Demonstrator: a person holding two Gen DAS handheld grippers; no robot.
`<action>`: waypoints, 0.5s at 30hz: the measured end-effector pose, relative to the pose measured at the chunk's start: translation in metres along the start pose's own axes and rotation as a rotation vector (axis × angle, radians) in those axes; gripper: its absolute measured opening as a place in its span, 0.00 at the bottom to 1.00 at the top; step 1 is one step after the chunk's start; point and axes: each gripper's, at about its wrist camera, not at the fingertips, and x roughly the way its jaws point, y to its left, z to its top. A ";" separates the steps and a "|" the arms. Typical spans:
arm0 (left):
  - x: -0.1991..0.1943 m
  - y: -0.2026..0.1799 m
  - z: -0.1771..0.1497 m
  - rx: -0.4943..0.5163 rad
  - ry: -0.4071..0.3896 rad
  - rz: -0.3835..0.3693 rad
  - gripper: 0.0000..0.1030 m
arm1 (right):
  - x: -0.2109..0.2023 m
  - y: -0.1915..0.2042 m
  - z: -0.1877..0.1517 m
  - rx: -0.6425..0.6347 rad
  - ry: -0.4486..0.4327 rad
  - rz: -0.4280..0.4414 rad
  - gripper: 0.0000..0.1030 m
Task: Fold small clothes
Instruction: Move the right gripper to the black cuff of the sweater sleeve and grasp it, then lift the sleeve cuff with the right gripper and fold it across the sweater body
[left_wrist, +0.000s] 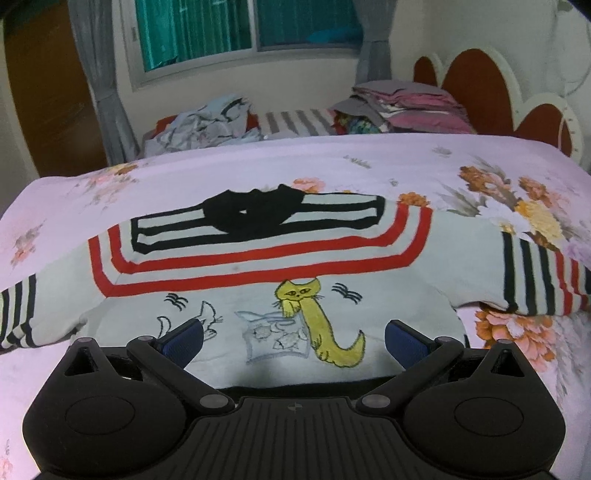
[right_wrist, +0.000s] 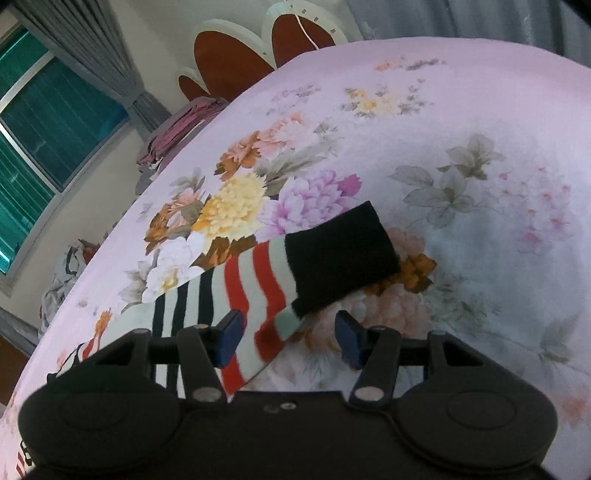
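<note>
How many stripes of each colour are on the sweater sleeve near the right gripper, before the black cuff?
Seen on the sleeve from the right wrist:
Black stripes: 3
Red stripes: 2
Total: 5
The black cuff is solid, not counted.

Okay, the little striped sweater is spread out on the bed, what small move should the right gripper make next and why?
Probably ease the right gripper forward and close on the red-and-white striped sleeve end with the black cuff. Its fingers are apart with nothing pinched, the sleeve edge lies between them, and the white knit sweater with the yellow cat lies flat and unfolded on the pink floral bedsheet.
</note>
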 end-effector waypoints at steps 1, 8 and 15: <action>0.001 0.000 0.002 -0.002 -0.001 0.009 1.00 | 0.004 -0.002 0.001 0.015 0.003 0.003 0.53; 0.006 0.003 0.014 -0.002 0.004 0.051 1.00 | 0.021 -0.019 0.006 0.106 0.008 0.009 0.32; 0.013 0.039 0.033 -0.095 -0.033 0.100 1.00 | 0.017 -0.004 0.007 -0.156 -0.037 -0.036 0.10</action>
